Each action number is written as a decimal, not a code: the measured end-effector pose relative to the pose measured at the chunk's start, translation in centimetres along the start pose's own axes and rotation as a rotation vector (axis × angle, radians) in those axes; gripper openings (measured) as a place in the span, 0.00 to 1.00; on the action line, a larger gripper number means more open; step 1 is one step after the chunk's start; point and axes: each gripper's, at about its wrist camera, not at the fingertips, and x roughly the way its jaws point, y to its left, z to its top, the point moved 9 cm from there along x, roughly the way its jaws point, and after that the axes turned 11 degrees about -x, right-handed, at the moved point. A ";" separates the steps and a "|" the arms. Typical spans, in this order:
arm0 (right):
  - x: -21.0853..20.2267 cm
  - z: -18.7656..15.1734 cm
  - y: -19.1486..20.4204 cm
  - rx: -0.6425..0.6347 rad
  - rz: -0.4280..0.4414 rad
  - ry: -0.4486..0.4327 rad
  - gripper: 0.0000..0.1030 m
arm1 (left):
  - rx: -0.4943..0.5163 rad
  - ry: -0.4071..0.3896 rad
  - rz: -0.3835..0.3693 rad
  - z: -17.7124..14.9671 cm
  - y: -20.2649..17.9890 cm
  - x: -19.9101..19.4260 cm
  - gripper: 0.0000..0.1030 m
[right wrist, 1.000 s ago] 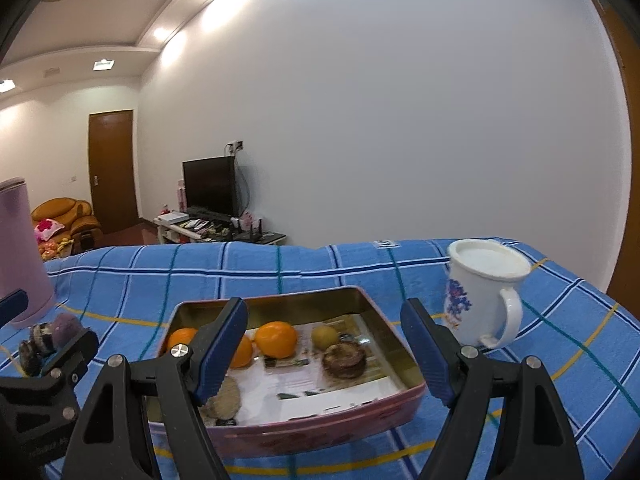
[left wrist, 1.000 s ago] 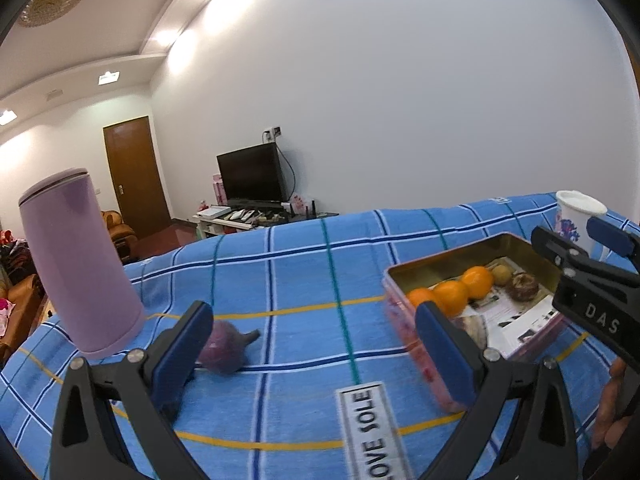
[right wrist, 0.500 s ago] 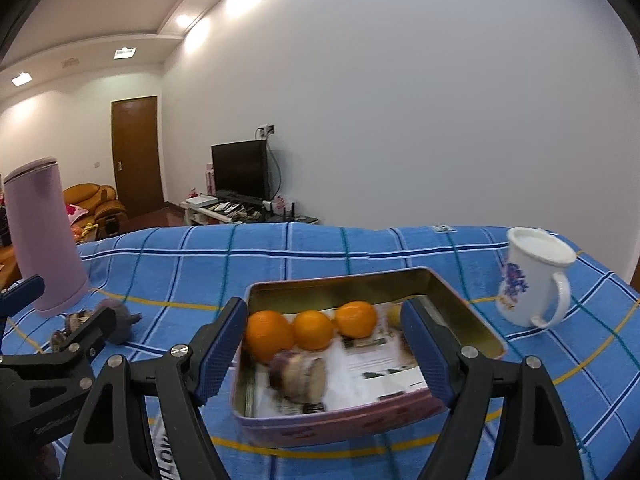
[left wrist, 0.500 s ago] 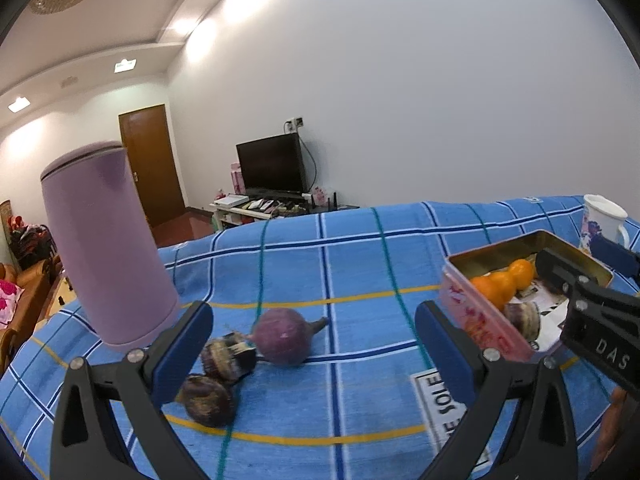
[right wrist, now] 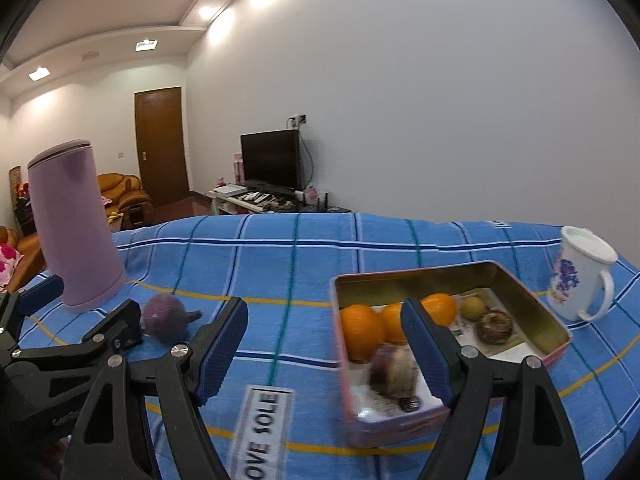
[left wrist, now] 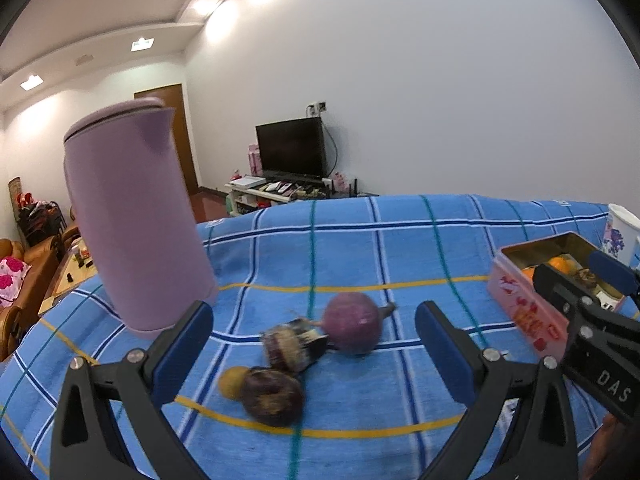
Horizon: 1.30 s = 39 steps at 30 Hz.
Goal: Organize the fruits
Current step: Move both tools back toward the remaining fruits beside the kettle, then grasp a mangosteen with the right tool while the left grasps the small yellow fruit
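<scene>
We note three loose fruits on the blue plaid cloth point(left wrist: 360, 248): a round purple fruit with a stub stem point(left wrist: 351, 323), touching a dark bristly one point(left wrist: 289, 346), and a dark brown one point(left wrist: 272, 398) nearest us. Our left gripper point(left wrist: 314, 344) frames them, jaws released, nothing grasped. Our right gripper point(right wrist: 324, 350), likewise spread and empty, hangs before the pink rectangular tin point(right wrist: 532, 304) holding three oranges point(right wrist: 360, 330), well apart from the lilac cylindrical jug point(left wrist: 136, 220).
</scene>
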 end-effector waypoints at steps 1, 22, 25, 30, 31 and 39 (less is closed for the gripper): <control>0.1 0.1 0.4 0.001 0.007 0.002 0.78 | -0.002 0.004 0.002 0.0 0.5 0.1 1.00; 3.2 -0.7 13.0 -0.046 0.382 0.168 0.78 | -0.214 0.141 0.246 0.7 16.7 2.5 1.00; 3.5 -1.0 16.1 -0.078 0.463 0.206 0.77 | -0.199 0.159 0.233 0.5 16.8 2.8 1.00; 4.5 -2.0 20.8 -0.147 0.555 0.299 0.62 | -0.134 0.159 0.250 0.5 16.0 3.0 1.00; 4.7 -2.1 21.1 -0.149 0.555 0.307 0.62 | -0.126 0.158 0.253 0.5 15.9 3.0 1.00; 6.2 -2.9 22.6 -0.151 0.568 0.384 0.42 | -0.120 0.170 0.236 0.5 15.8 3.2 1.00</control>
